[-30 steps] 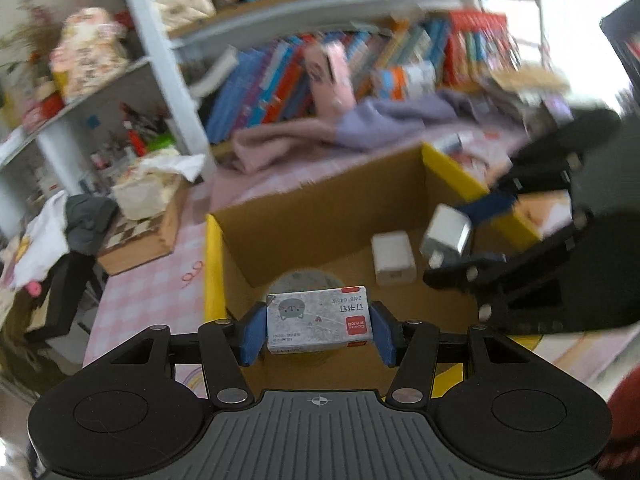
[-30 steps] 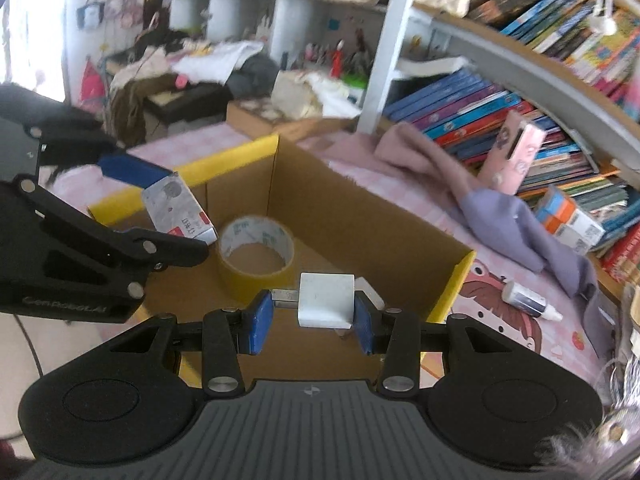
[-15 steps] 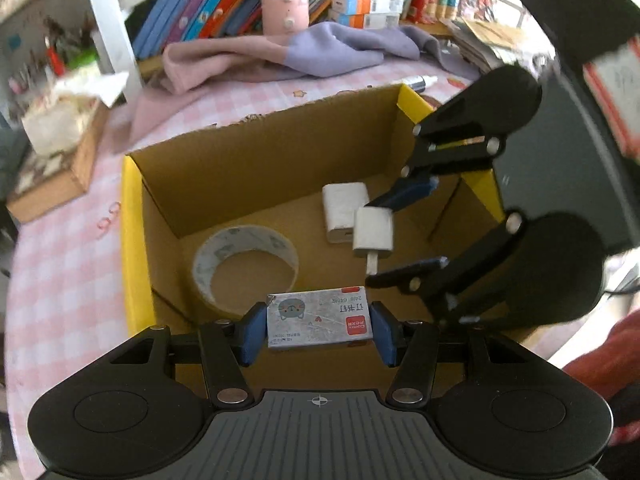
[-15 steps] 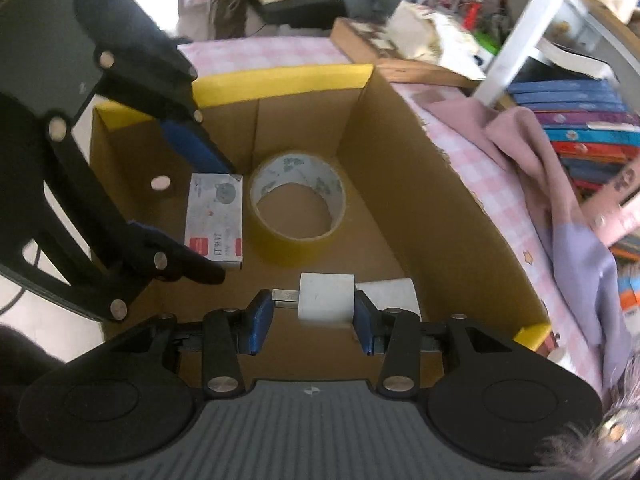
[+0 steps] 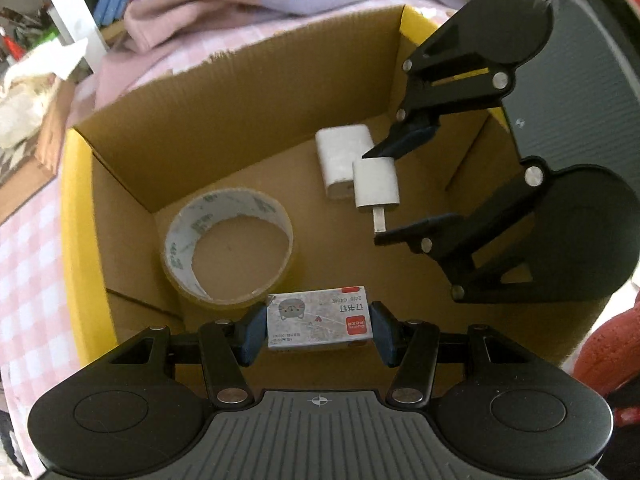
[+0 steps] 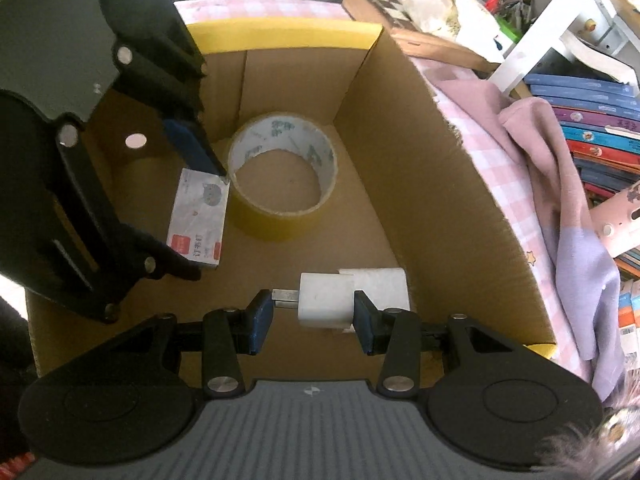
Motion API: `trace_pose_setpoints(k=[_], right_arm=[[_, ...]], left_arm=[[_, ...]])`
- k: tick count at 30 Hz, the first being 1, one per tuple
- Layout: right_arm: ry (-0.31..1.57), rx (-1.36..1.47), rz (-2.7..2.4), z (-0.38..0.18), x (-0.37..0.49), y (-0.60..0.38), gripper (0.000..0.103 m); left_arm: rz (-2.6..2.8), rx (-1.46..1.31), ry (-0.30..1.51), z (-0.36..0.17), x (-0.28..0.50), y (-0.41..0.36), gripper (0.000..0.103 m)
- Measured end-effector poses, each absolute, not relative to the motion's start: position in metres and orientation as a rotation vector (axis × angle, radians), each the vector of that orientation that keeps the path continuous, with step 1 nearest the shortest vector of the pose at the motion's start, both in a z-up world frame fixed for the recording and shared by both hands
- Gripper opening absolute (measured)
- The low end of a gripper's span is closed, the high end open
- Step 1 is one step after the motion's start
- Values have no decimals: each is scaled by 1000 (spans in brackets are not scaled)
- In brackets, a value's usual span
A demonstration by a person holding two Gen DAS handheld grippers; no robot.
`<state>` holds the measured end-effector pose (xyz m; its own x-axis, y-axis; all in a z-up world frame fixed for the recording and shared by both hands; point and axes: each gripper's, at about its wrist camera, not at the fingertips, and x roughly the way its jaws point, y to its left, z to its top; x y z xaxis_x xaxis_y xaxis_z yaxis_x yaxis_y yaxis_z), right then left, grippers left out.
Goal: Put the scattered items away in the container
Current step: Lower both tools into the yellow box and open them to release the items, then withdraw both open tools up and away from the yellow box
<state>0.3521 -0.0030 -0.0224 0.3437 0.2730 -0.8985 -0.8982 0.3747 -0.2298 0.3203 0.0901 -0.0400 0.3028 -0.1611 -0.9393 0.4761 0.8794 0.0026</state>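
An open cardboard box (image 5: 240, 92) with yellow-taped rims holds a roll of tape (image 5: 228, 248) and a white block (image 5: 340, 156). My left gripper (image 5: 318, 330) is shut on a small grey staple box (image 5: 320, 322), low inside the cardboard box beside the tape. My right gripper (image 6: 313, 314) is shut on a white charger plug (image 6: 324, 300), its metal prong against the left finger, just above the white block (image 6: 384, 284). Each gripper shows in the other view: the right gripper (image 5: 380, 196) and the left gripper (image 6: 200, 216). The cardboard box (image 6: 420, 168) fills the right wrist view, with the tape (image 6: 284, 184) inside.
The box stands on a pink checked tablecloth (image 5: 28, 248). A pink and lilac cloth (image 6: 560, 184) lies beside the box, in front of rows of books (image 6: 592, 120). A brown carton with tissue (image 6: 432, 28) and a white shelf post (image 5: 68, 12) stand behind.
Both grippers have moved lower into the cardboard box, still holding their items. The staple box now sits beside the tape roll, and the plug sits just over the white block.
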Motion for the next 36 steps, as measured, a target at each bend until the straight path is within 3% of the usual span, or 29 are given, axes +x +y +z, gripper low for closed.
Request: trace_pose_setpoints(k=[5,8,11,31,36], right_arm=[[915,-864,904,-28,353,-1,41],[916,-859,897,-27,353,-1,41],[900,-832,885,-21,350,-3,54],[721,-709,786,46,306,-25,56],[655,-681,761,61,281,-33,62]], left_arm=[[-427,319,1185,-38,317,89,55],[-422,330,1163,-35,313,86,63],[-391,339,1130,-31,309,86,76],[-297,332,812,41,238,87,81],[-280,297,759,53,212,87,81]])
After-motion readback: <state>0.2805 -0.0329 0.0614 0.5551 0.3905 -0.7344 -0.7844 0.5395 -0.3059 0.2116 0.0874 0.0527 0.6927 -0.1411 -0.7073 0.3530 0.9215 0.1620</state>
